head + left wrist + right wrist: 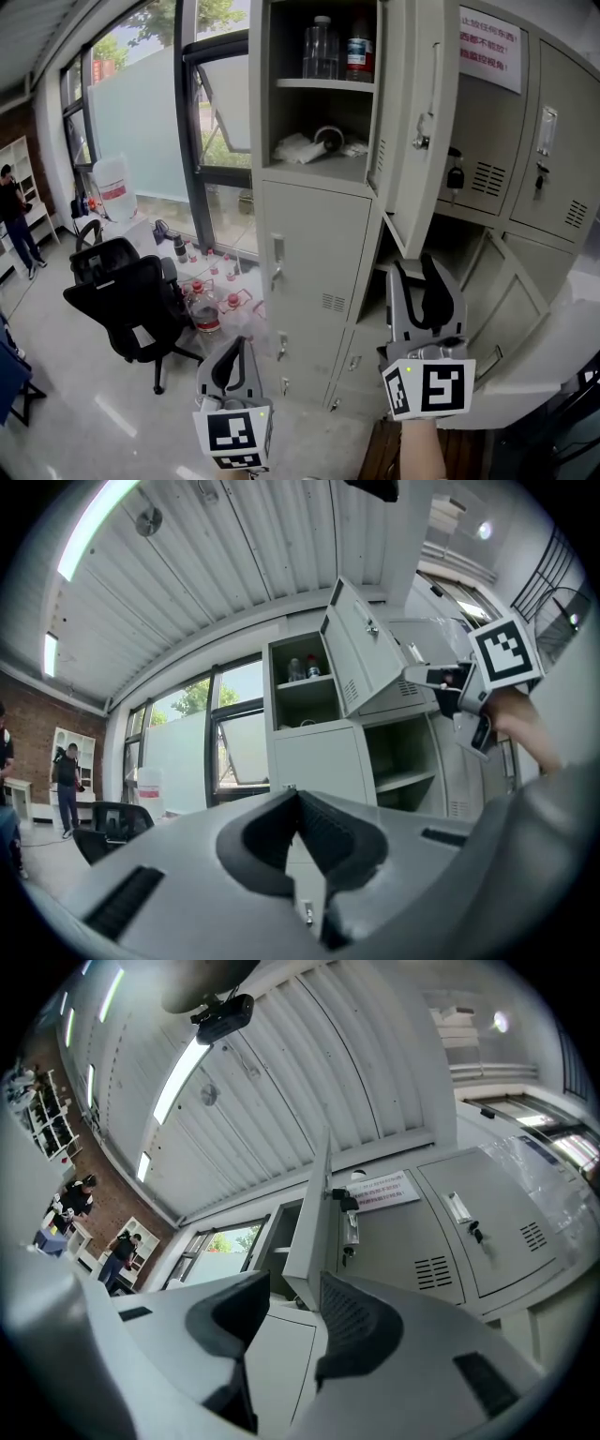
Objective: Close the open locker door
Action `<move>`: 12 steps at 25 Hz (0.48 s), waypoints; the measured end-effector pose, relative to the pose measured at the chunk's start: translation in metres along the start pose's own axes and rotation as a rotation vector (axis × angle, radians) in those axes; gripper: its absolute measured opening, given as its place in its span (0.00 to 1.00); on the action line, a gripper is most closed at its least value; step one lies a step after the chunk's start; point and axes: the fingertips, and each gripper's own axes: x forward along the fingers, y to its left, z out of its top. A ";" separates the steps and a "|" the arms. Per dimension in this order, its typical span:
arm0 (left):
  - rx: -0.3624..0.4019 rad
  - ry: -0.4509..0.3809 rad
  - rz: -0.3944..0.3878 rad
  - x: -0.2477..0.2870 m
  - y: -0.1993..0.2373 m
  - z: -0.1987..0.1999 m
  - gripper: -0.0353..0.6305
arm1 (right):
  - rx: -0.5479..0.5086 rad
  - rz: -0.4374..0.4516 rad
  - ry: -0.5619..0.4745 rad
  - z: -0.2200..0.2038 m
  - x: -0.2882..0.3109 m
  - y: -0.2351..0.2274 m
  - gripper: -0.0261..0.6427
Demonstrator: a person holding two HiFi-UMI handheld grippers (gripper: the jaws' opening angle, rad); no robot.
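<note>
The grey locker bank fills the head view, and its upper locker door [417, 122] stands swung out towards me. Behind it the open compartment [323, 89] shows bottles on an upper shelf and small items below. My right gripper [417, 269] is open, held just under the door's lower edge; in the right gripper view the door's edge [316, 1213] rises above the gap between the pads of that gripper [295, 1299]. My left gripper [236, 349] is shut on nothing, low before the closed lower door [314, 272]. In the left gripper view the door [361, 649] tilts out beside the right gripper [469, 682].
A second compartment [405, 761] under the open door also stands open, with a pale panel [539, 366] jutting out at lower right. Two black office chairs [131, 300], floor bottles [211, 305] and a water jug [114, 187] sit left by the window. A person [14, 220] stands far left.
</note>
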 end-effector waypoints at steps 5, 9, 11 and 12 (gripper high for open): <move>0.006 0.005 0.019 0.005 0.003 -0.003 0.05 | -0.016 -0.020 -0.056 0.006 0.008 -0.002 0.30; 0.001 0.012 0.045 0.005 0.011 -0.006 0.05 | -0.041 -0.053 -0.084 0.008 0.011 -0.002 0.21; -0.004 0.013 0.064 0.003 0.016 -0.008 0.05 | -0.045 -0.053 -0.098 0.009 0.012 0.002 0.20; -0.007 0.014 0.074 0.002 0.019 -0.009 0.05 | -0.049 -0.049 -0.105 0.010 0.013 0.006 0.20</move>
